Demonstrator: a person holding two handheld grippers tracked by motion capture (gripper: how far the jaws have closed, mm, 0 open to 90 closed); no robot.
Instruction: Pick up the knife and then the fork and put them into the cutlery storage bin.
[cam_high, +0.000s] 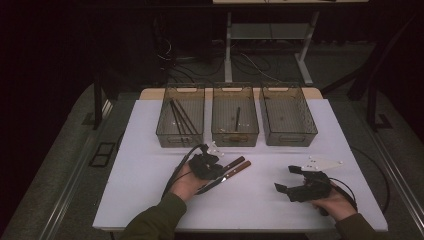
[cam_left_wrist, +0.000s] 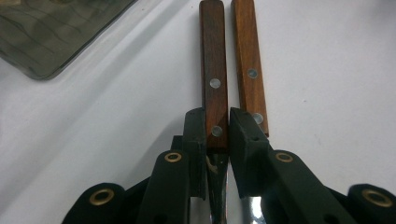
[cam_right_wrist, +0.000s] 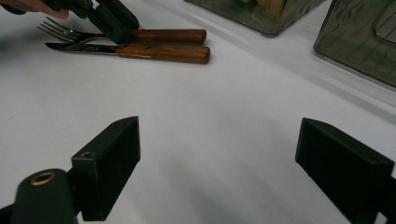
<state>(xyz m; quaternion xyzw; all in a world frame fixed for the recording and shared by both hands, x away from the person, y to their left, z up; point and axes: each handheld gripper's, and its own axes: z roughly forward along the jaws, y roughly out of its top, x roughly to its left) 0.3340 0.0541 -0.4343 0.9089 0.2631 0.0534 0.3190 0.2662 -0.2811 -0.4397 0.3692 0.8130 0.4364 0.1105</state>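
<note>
White tabletop (cam_high: 150, 190), three bins behind. Left gripper (cam_left_wrist: 217, 133) is clamped on the fork (cam_right_wrist: 140, 34) handle beside the knife (cam_right_wrist: 159, 51). Right gripper (cam_right_wrist: 217, 163) gapes wide, holding nothing.

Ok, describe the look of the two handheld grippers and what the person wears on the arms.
Both the left gripper and the right gripper are matte black, each with two blocky, flat-faced jaws. Brass-coloured rivets mark the linkage joints in both gripper views. Each carries a pale grey three-cornered plate on top and trails a black cable. The person's sleeves are olive green.
</note>
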